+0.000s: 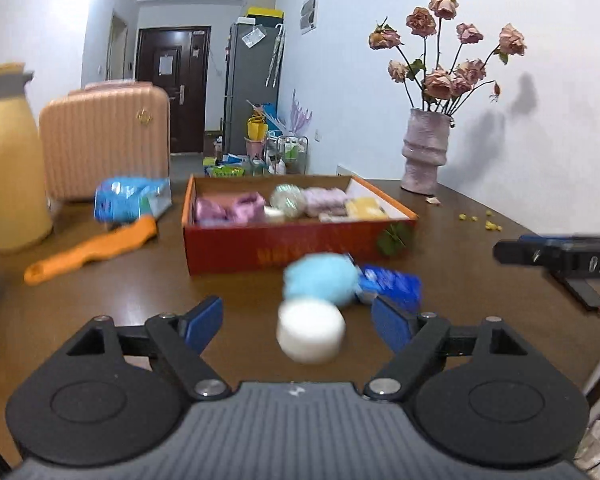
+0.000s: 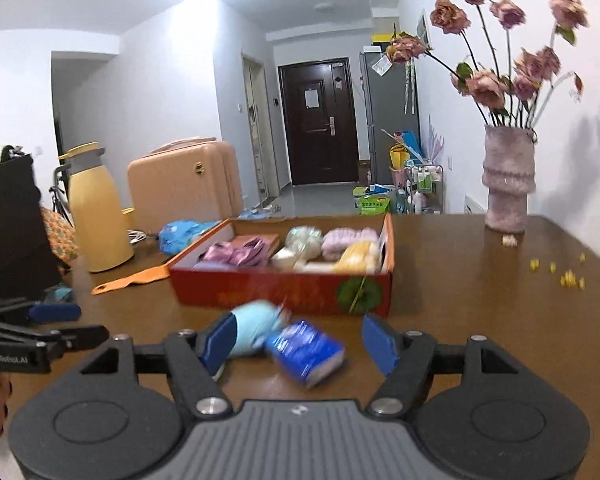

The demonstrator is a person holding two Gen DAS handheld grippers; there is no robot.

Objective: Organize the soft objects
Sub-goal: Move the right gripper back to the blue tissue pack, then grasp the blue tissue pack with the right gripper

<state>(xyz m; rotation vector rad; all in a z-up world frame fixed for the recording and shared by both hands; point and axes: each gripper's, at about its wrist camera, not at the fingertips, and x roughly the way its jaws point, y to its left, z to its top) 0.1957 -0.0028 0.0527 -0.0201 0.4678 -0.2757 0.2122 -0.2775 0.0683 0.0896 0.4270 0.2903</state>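
Both tongs, left [image 1: 298,326] and right [image 2: 300,342], gape wide, gripping nothing.

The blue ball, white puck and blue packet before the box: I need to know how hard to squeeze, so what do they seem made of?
Blue ball: fuzzy fibre, matte, blurry soft outline.
White puck: probably foam or pressed cotton, matte, rounded edges.
Blue packet: glossy plastic film, printed, with highlights; contents unclear.

Bare table [image 1: 120,300] lies open at 9 o'clock of the white puff [image 1: 311,330]. At 12 o'clock the blue pompom [image 1: 320,278], tissue pack [image 1: 392,284] and red box [image 1: 300,246] block passage. Vase [image 1: 424,152] stands at 1 o'clock, well apart.
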